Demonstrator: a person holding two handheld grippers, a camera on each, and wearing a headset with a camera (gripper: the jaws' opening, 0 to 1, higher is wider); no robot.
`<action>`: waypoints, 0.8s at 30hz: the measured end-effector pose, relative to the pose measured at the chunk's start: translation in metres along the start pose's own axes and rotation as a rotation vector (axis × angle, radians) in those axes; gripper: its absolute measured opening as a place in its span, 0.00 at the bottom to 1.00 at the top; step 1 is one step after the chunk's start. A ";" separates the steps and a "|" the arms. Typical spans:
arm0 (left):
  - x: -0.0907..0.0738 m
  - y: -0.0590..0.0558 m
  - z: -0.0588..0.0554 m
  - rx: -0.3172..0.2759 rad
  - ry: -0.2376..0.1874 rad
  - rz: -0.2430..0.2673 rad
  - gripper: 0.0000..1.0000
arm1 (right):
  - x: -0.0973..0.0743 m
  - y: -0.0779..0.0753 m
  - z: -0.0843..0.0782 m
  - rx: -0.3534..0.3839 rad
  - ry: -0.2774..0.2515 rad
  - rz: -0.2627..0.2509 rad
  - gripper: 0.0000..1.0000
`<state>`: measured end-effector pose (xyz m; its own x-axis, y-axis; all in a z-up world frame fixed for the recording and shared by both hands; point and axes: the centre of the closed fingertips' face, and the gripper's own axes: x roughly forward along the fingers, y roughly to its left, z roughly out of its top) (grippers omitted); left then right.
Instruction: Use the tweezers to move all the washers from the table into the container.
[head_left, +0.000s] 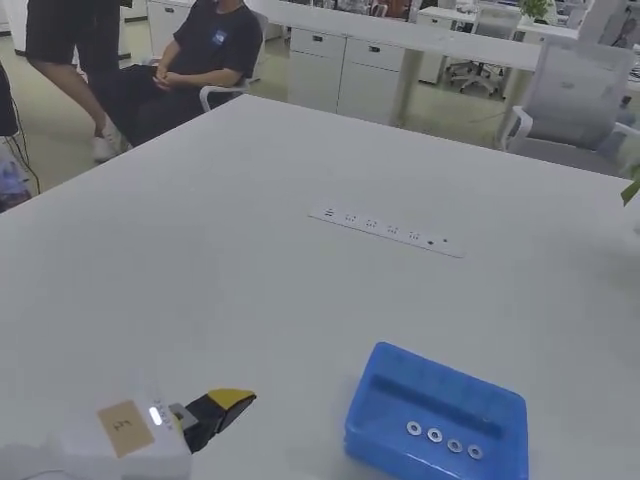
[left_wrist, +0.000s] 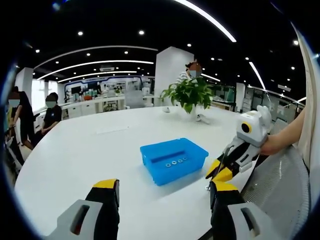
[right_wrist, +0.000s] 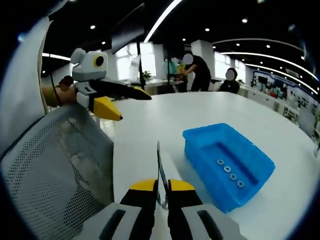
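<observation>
**benchrat:** Since the counter (head_left: 250, 250) looks basically bare, where's the actual work, and how do those bits handle?

**washerwrangler:** Big to small. The blue container (head_left: 440, 365) sits on the counter near the person's edge. My guess is rigid plastic. It has an open top and low walls, so it's easy to drop things into. The left gripper (left_wrist: 165, 186) has its jaws spread wide with nothing between them. The right gripper (right_wrist: 161, 187) is clamped tight on the tweezers (right_wrist: 159, 165), thin springy-looking metal poking forward past the jaws. Held that far back, I reckon fine squeeze control gets fiddly. I count four washers (head_left: 445, 437), lying in a row on the container floor, and I can't spot any out on the counter. They look tiny, flat, hard and light, and probably slick steel. I'd pinch one across the ring, one tip through the hole, rather than press down from on top.

**benchrat:** Anything in the way?

**washerwrangler:** Not much. A mesh chair back (right_wrist: 55, 165) crowds the right gripper, just off the counter edge. A socket strip (head_left: 385, 230) is set into the counter well beyond the container. A seated person (head_left: 200, 50) is well apart from it all, past the far corner.
</observation>
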<state>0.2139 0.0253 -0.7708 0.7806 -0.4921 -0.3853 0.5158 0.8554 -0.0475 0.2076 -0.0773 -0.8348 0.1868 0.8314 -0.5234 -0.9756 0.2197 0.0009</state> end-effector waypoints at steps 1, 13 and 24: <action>0.000 0.000 0.000 -0.001 0.000 0.001 0.75 | 0.000 0.002 -0.001 -0.040 0.011 0.004 0.04; -0.001 0.002 0.002 -0.004 -0.013 0.008 0.75 | 0.002 0.001 -0.001 -0.067 0.050 0.018 0.03; -0.002 0.003 0.004 -0.007 -0.020 0.015 0.75 | -0.002 -0.016 0.019 0.213 -0.060 -0.032 0.03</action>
<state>0.2151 0.0280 -0.7669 0.7954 -0.4822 -0.3671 0.5014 0.8639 -0.0482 0.2253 -0.0730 -0.8179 0.2297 0.8499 -0.4743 -0.9238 0.3438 0.1686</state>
